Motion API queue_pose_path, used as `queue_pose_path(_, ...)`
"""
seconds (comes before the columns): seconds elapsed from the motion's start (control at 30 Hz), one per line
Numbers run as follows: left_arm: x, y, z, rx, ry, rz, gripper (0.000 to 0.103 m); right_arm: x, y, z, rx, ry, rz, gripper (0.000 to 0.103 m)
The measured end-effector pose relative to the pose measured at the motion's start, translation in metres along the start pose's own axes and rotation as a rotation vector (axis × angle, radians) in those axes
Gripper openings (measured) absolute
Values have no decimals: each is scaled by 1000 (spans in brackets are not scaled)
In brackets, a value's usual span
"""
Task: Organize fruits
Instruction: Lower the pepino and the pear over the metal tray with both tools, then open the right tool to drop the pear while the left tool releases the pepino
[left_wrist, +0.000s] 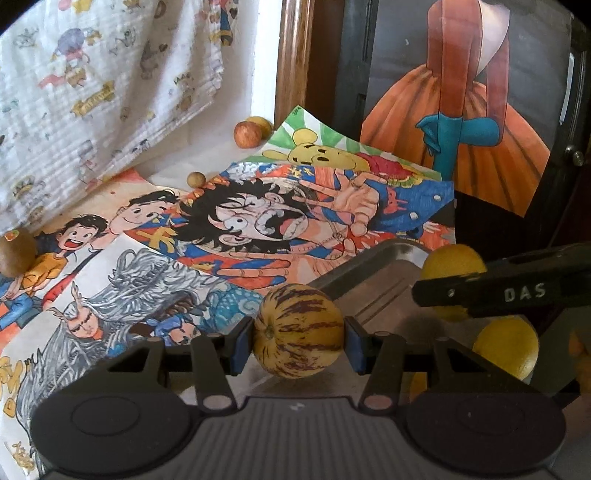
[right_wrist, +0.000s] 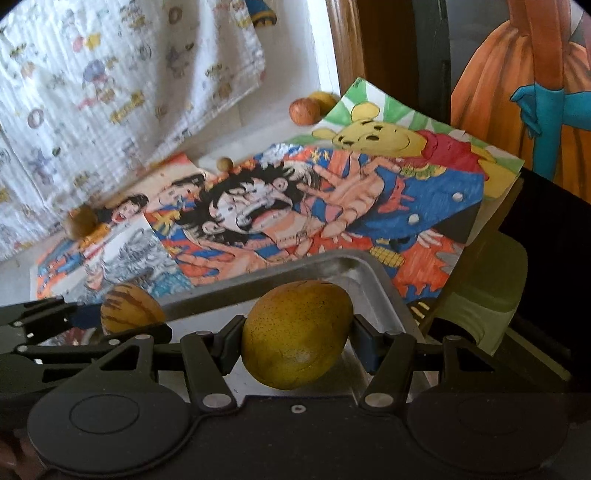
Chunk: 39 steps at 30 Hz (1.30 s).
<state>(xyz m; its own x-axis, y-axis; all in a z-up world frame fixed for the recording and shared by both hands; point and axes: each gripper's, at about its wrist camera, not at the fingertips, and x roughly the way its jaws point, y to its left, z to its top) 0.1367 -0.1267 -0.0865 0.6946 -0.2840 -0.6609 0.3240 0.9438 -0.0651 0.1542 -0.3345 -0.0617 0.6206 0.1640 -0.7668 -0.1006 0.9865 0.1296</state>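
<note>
My left gripper (left_wrist: 298, 334) is shut on a yellow melon-like fruit with brown stripes (left_wrist: 299, 330), held over the near left edge of a metal tray (left_wrist: 384, 291). That striped fruit (right_wrist: 129, 308) and the left gripper also show at the left of the right wrist view. My right gripper (right_wrist: 297, 338) is shut on a yellow-green mango (right_wrist: 297, 334) above the metal tray (right_wrist: 373, 280). In the left wrist view the right gripper's black finger (left_wrist: 498, 291) crosses a yellow fruit (left_wrist: 452, 264), and another yellow fruit (left_wrist: 508, 347) lies below it.
Colourful cartoon drawings (left_wrist: 280, 206) cover the table. Loose fruits lie on it: a kiwi (left_wrist: 14, 253) at the left, a small round fruit (left_wrist: 195, 180), and a reddish fruit (left_wrist: 246, 134) beside a yellow one (left_wrist: 260, 123) at the back. A printed cloth (left_wrist: 92, 92) hangs at the left.
</note>
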Motion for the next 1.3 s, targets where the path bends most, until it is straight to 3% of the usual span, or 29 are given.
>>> queue_pose_path(0.27, 13, -1, -7, 8, 56, 13, 56, 13, -2, -9, 0, 33, -9, 63)
queue_pose_path(0.6, 9, -1, -9, 18, 47, 21, 58, 17, -1, -15, 3, 51, -12, 64)
queue_pose_path(0.7, 6, -1, -8, 17, 39, 24, 58, 13, -1, -13, 11, 39, 1, 68)
queue_pose_path(0.77, 3, 0, -7, 16, 30, 25, 59, 8, 2, -9, 6, 16, -9, 76)
queue_pose_path(0.93, -9, 3, -3, 6, -3, 40, 71, -10, 7, 3, 14, -34, 1, 82)
queue_pose_path(1.0, -15, 6, -1, -4, -21, 51, 81, -19, 9, 6, 20, -56, 8, 85)
queue_pose_path(1.13, -27, 13, 2, -23, -47, 64, 84, -34, 16, 11, 24, -89, 26, 96)
queue_pose_path(1.3, -45, 22, 4, -47, -81, 81, 96, -50, 29, 14, 18, -116, 46, 101)
